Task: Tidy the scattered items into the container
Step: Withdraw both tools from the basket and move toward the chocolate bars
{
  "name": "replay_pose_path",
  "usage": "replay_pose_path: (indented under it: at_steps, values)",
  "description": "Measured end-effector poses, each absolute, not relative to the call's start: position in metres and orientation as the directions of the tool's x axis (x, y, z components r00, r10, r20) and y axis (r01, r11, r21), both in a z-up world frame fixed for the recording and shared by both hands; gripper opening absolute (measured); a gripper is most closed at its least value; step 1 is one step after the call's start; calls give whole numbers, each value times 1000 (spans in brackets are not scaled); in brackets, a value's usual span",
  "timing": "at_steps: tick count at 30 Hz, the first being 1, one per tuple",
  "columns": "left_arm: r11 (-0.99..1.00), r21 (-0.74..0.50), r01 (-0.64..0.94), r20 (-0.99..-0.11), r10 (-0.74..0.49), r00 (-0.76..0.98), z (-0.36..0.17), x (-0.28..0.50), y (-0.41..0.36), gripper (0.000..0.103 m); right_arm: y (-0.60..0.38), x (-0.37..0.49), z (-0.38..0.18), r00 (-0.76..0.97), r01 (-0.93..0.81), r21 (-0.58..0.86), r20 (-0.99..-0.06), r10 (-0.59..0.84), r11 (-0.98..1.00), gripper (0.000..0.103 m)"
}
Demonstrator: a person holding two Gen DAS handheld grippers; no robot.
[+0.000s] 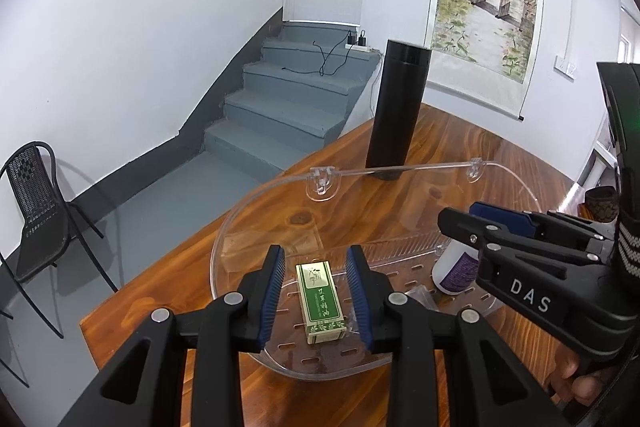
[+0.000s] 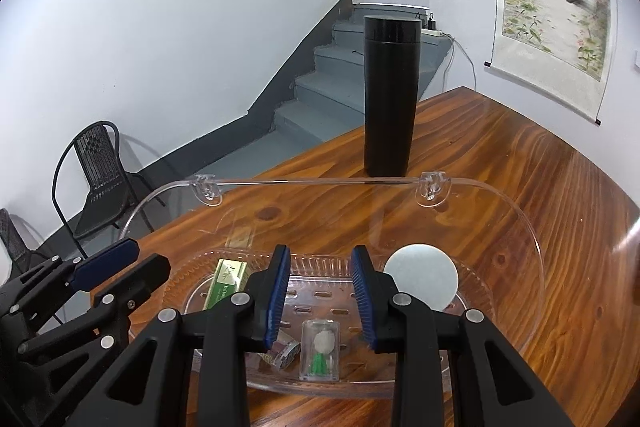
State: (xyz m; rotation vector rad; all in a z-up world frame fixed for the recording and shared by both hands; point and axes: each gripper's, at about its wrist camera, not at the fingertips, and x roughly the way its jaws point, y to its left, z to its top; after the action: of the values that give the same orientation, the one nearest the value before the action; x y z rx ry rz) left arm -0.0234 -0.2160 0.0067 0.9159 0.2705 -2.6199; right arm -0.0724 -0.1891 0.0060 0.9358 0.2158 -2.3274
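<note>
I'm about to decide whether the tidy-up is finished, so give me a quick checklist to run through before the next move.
1. Green box inside clear container: ok.
2. Small clear case inside the container: ok.
3. White bottle inside: ok.
4. Left gripper jaws apart, empty: ok.
5. Right gripper jaws apart, empty: ok.
6. Black flask stands on the table outside, behind the container: not ok if it counts.

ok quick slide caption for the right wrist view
Right gripper hovers open over a clear plastic basket holding a small clear case, green box and white-capped bottle.
</note>
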Motion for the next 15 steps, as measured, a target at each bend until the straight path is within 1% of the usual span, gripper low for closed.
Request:
replay_pose_path:
  at_steps: [3,5,9,15]
  values:
    - [-926,-56,372,-625,-258,-737,9,-21,-209,33,-184,-65,9,-571,593,71,-664,-482,-802,32]
    - [-932,-56,358,-622,-247,-743,11,-20,-203,36,-180,-62,11,-580,590,62,-661,-476,-805,32]
    - [-940,-51,338,-615,-237,-752,14,-20,-195,37,-168,-57,11,-600,565,57,-655,-458,-823,32]
    - [-951,-28,308,-606,-228,-762,19,-21,-180,41,-142,-50,15,-661,488,28,-641,-391,-872,32]
